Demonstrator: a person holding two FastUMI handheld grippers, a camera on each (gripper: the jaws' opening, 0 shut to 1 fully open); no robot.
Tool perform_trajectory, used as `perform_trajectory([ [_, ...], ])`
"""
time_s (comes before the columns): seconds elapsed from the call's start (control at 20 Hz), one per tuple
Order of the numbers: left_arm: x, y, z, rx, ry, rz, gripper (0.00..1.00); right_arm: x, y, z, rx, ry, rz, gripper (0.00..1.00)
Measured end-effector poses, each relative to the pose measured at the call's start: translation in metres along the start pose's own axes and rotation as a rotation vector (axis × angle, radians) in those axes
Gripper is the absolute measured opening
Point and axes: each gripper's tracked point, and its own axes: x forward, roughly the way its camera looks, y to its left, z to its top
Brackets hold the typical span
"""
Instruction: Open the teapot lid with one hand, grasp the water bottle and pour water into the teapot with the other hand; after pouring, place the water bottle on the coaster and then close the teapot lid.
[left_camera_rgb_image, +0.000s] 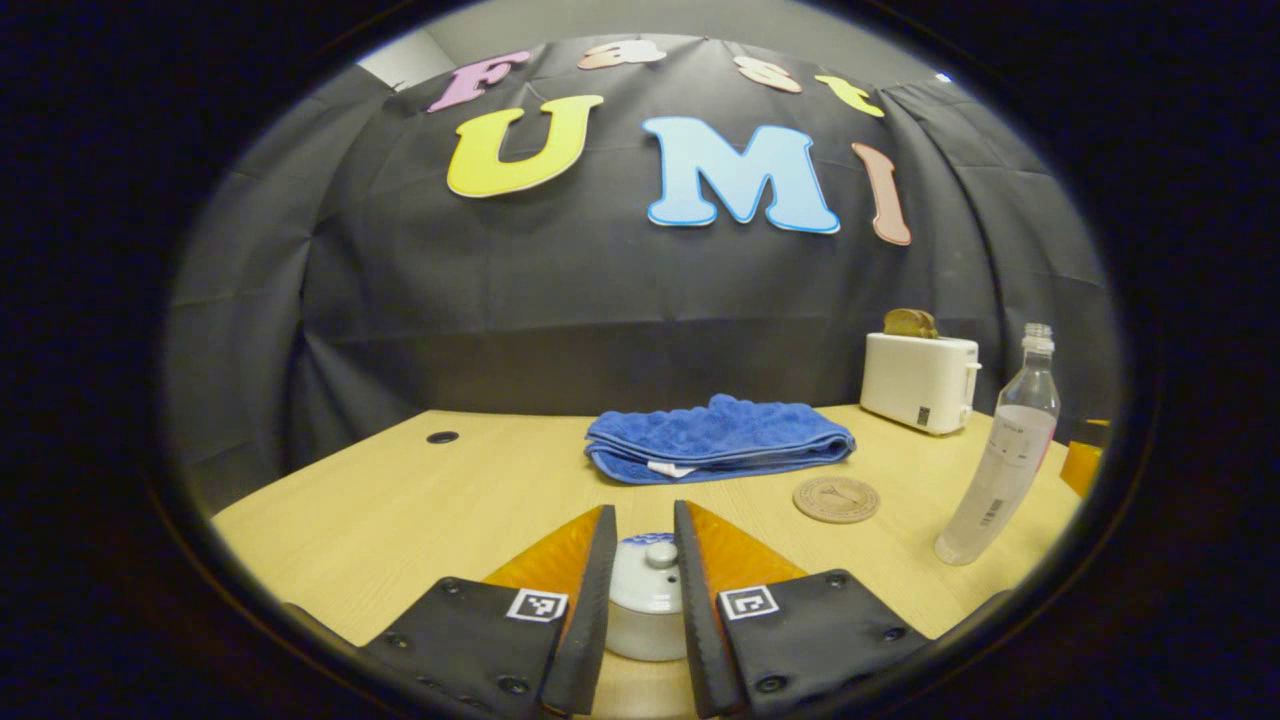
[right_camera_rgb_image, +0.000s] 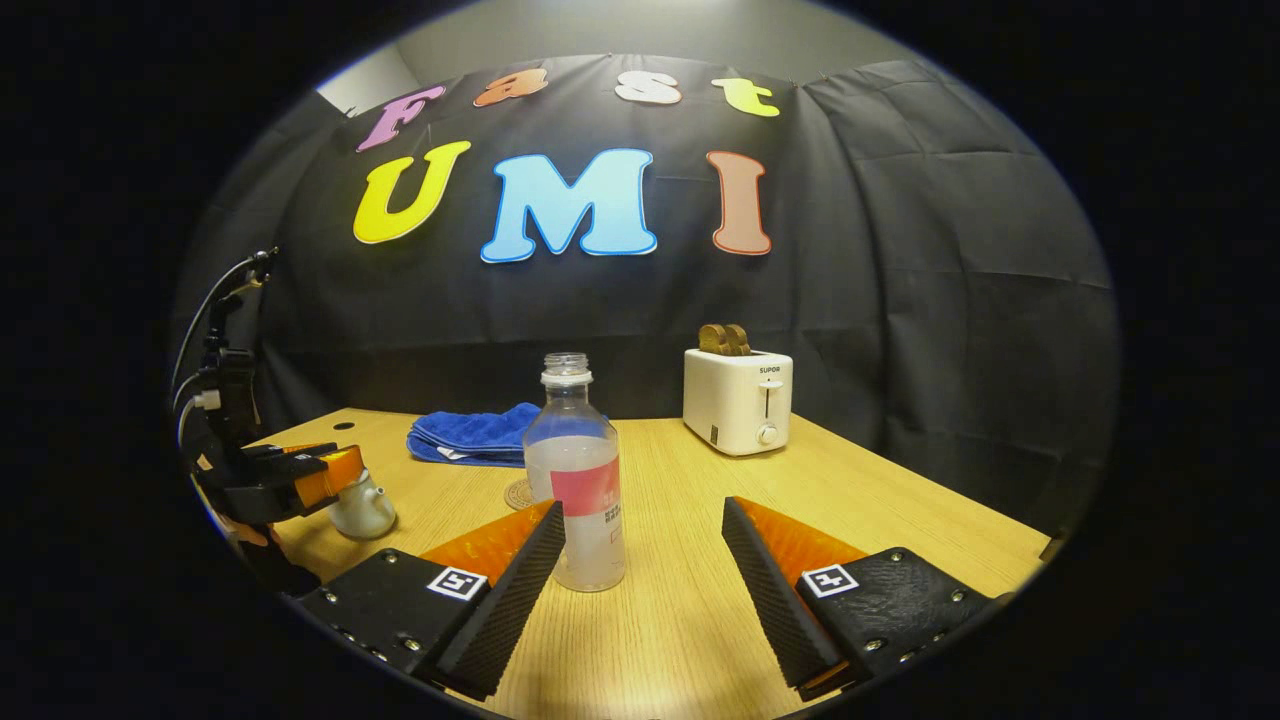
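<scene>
White ceramic sits between my left claw (left_camera_rgb_image: 645, 565) fingers: the teapot (left_camera_rgb_image: 645, 610), lid (left_camera_rgb_image: 648, 580) still seated and its knob (left_camera_rgb_image: 661, 553) centred in the gap. The jaws are narrowed around the pot, but I cannot confirm that either pad presses on it — I judge this as alignment for the lid lift. My right claw (right_camera_rgb_image: 640, 550) is spread wide, the water bottle (right_camera_rgb_image: 582, 470) standing upright and uncapped just ahead of its left finger, not yet enclosed. It is staged there, I judge, so the pour can follow as soon as the lid clears.

View differences: the left gripper view gives the coaster (left_camera_rgb_image: 836, 499) on the surface (left_camera_rgb_image: 400, 500), between the folded blue towel (left_camera_rgb_image: 715, 440) and the bottle. The right gripper view gives the left claw from the side, over the teapot with its spout facing right, and the toaster (right_camera_rgb_image: 738, 400) front-on.
</scene>
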Motion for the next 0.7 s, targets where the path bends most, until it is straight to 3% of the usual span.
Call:
perform_trajectory([
  [0.55,0.002,-0.007,0.003,0.010,-0.007,-0.030,0.41,0.004,0.005,-0.009,0.001,0.023,0.009,0.99],
  [0.65,0.003,-0.008,0.004,0.018,-0.003,-0.031,0.31,0.005,0.003,-0.013,0.008,0.031,0.006,0.99],
  [0.7,0.003,-0.009,0.002,0.024,0.007,-0.030,0.31,0.006,0.002,-0.014,0.013,0.033,0.005,0.99],
])
